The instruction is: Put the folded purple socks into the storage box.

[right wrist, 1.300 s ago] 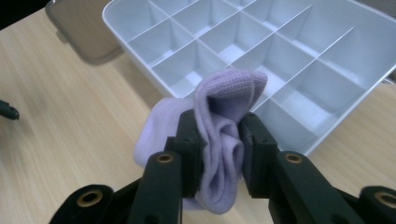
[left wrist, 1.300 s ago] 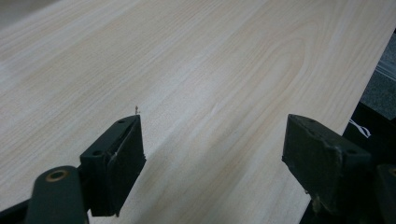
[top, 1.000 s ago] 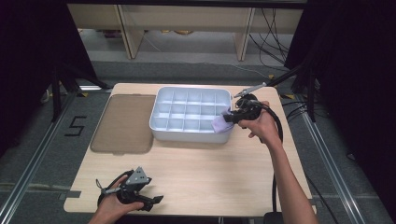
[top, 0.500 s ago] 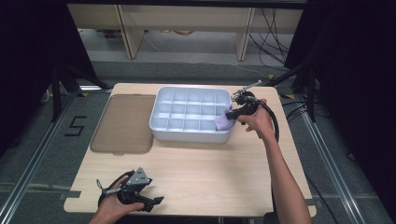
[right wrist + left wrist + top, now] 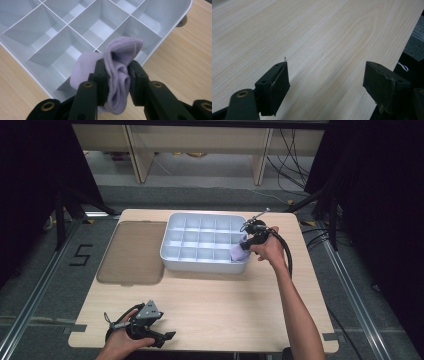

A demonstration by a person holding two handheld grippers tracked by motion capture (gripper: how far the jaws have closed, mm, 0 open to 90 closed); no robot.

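While the right gripper (image 5: 246, 244) hangs over the near right corner of the white divided tray (image 5: 170, 251) in the high view, it clamps a bundled lilac cloth (image 5: 237, 252) above the compartments at that corner. That tray sits toward the far edge of the wooden table (image 5: 225, 300), right of centre, with a flat brown lid (image 5: 131, 252) lying just beside it on the left. At the near left corner of the table the left gripper (image 5: 167, 338) rests idle in the person's hand.

From the left gripper view, its two black jaws stand wide apart over bare wood, nothing between them.

Seen from the right gripper view, the pads (image 5: 100, 75) press on both sides of the folded lilac cloth (image 5: 120, 65), which bulges above and below the jaws. Every compartment visible beneath it is empty, and the cloth looks not yet down inside one.

Judging by this, the pickup is done and the carry nearly so; lowering the cloth into a corner cell and releasing it remain, and the lid is still off.
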